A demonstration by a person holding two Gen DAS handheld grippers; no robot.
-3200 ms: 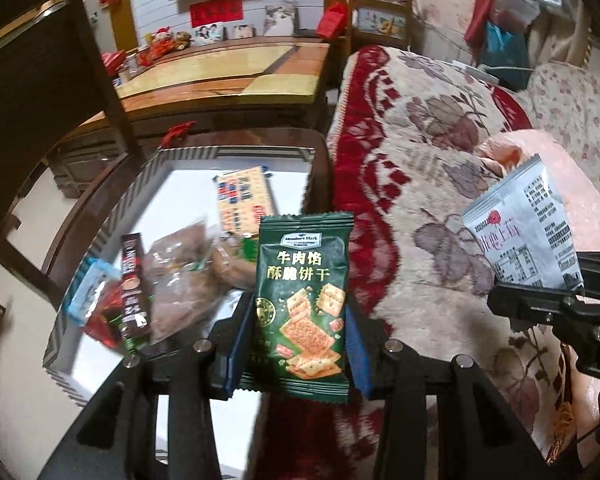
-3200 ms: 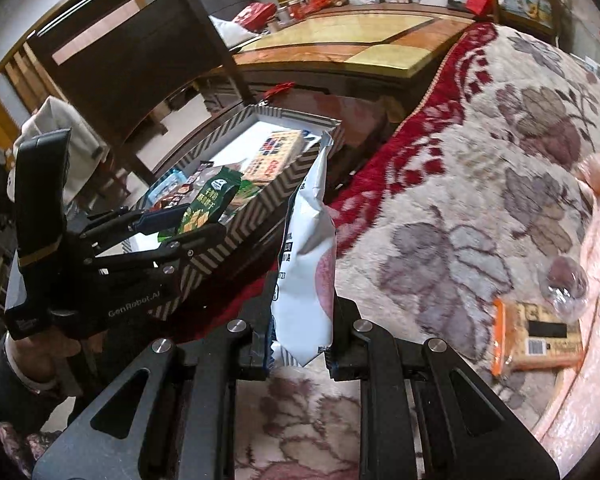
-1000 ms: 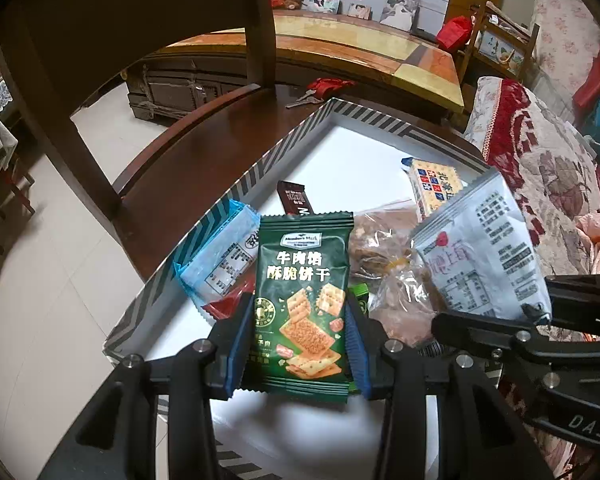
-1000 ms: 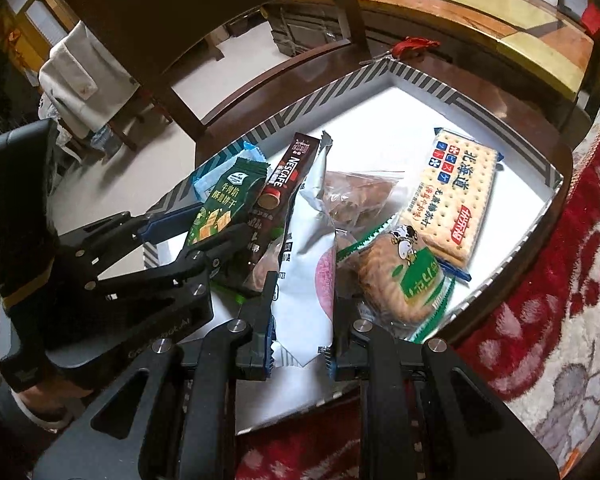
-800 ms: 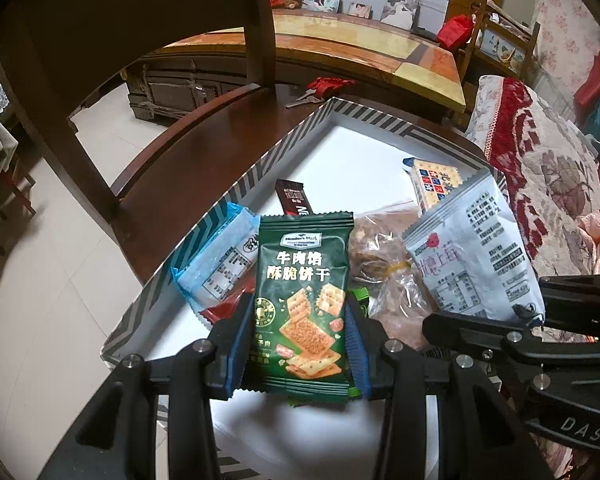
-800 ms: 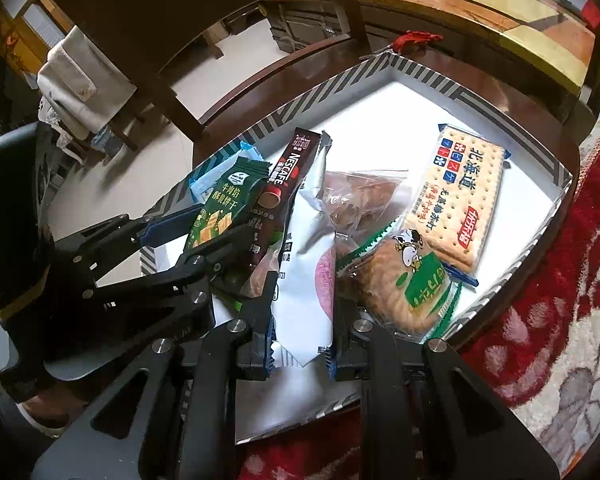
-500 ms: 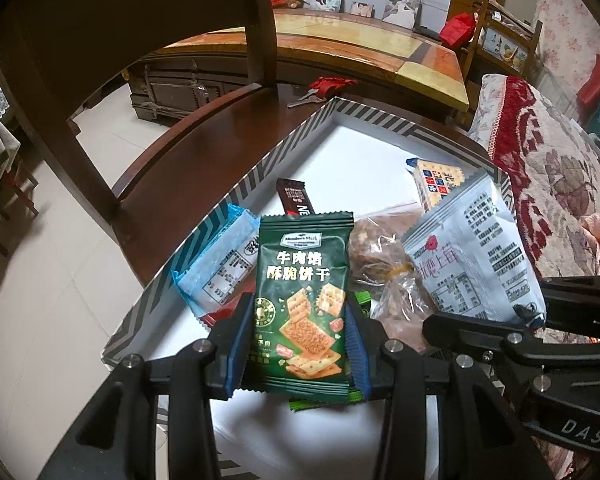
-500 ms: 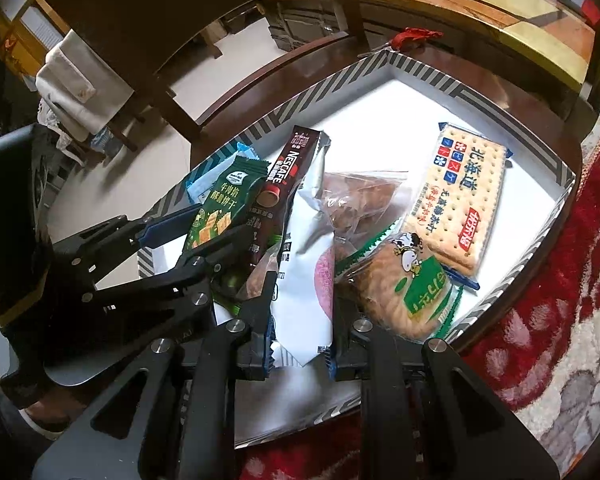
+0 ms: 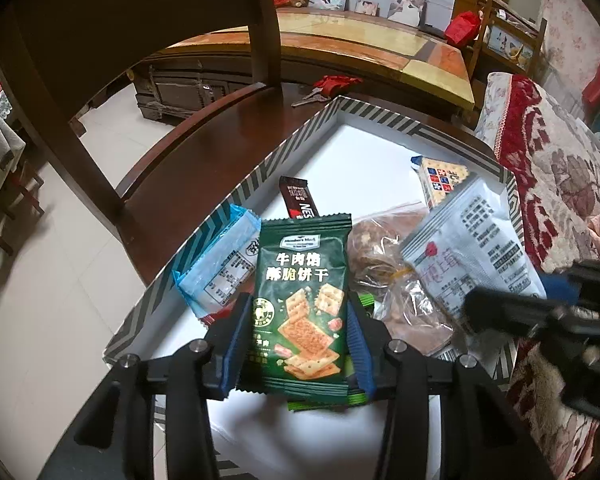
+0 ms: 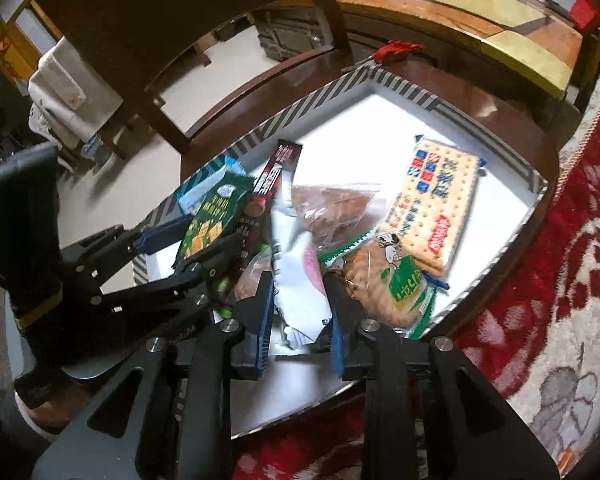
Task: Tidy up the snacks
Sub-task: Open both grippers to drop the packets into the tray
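Note:
My left gripper [image 9: 296,344] is shut on a green cracker packet [image 9: 302,300] and holds it over the near end of the striped tray [image 9: 268,164]. My right gripper [image 10: 298,328] has its jaws spread wider than before, with a white snack bag [image 10: 296,288] loose and blurred between them over the tray [image 10: 536,192]. That bag also shows in the left wrist view [image 9: 472,248]. The green packet shows in the right wrist view [image 10: 212,220].
In the tray lie a yellow cracker pack [image 10: 436,208], a round biscuit pack [image 10: 388,280], a brown Nescafe stick [image 9: 300,204], a blue-white packet [image 9: 224,264] and a clear bag of brown snacks [image 9: 384,248]. A dark wooden chair [image 9: 148,60] stands left. A floral sofa cover [image 9: 556,168] lies right.
My right gripper's jaws have opened and the white bag has slipped lower between them. My left gripper holds steady with the green packet.

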